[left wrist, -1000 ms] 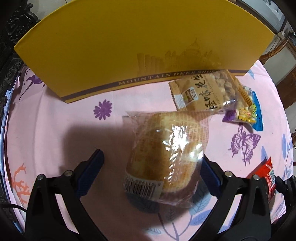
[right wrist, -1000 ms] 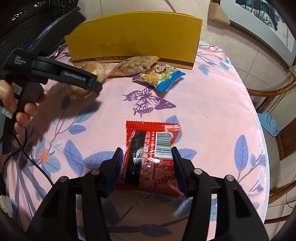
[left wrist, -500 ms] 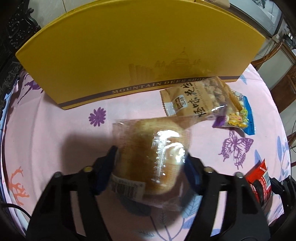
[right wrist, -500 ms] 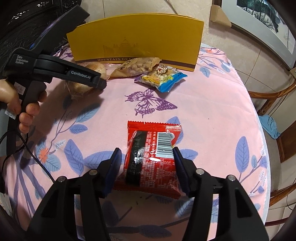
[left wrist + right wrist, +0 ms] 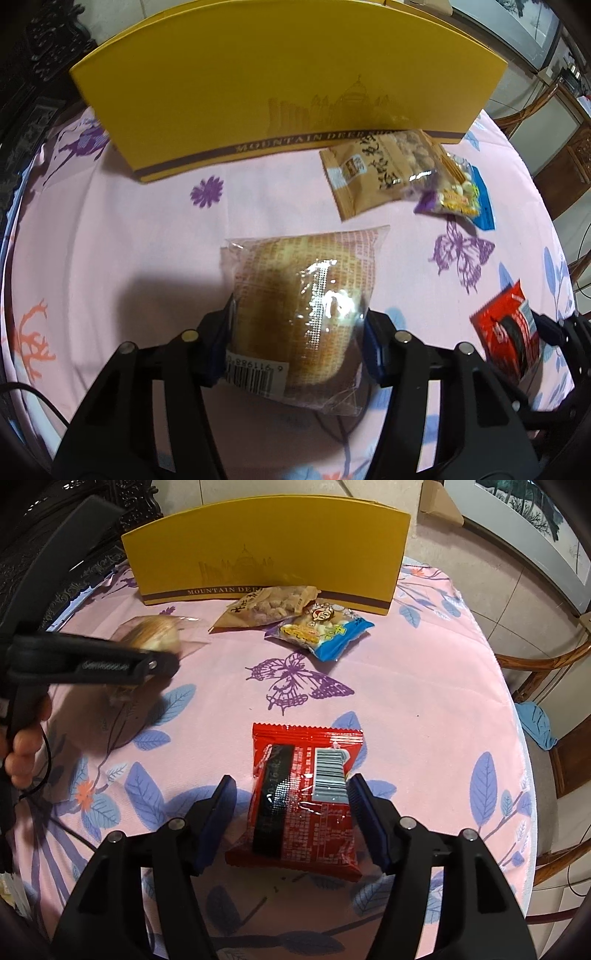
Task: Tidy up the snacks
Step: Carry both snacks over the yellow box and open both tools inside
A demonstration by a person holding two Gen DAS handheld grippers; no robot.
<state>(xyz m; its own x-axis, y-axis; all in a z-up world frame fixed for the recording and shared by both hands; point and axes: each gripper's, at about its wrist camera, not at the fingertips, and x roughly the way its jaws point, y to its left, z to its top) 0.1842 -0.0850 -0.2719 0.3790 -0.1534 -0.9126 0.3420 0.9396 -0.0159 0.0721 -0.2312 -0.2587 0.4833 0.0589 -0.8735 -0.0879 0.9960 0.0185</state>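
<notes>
My left gripper (image 5: 297,341) is shut on a clear-wrapped bread bun (image 5: 301,306) and holds it above the pink tablecloth; the bun also shows in the right wrist view (image 5: 153,637). My right gripper (image 5: 291,808) is open, its fingers on either side of a red snack packet (image 5: 303,797) that lies flat on the cloth, not touching it. A brown nut packet (image 5: 380,170) and a blue-edged candy packet (image 5: 456,192) lie in front of the yellow box (image 5: 280,85).
The round table has a pink floral cloth (image 5: 424,686). The upright yellow box (image 5: 266,550) stands along the far side. Wooden chairs (image 5: 554,686) stand off the right edge, with a blue cloth (image 5: 535,723) on one.
My left gripper has closed on the bun and lifted it off the cloth, drawing back from the box. The right gripper has stayed open around the red packet.
</notes>
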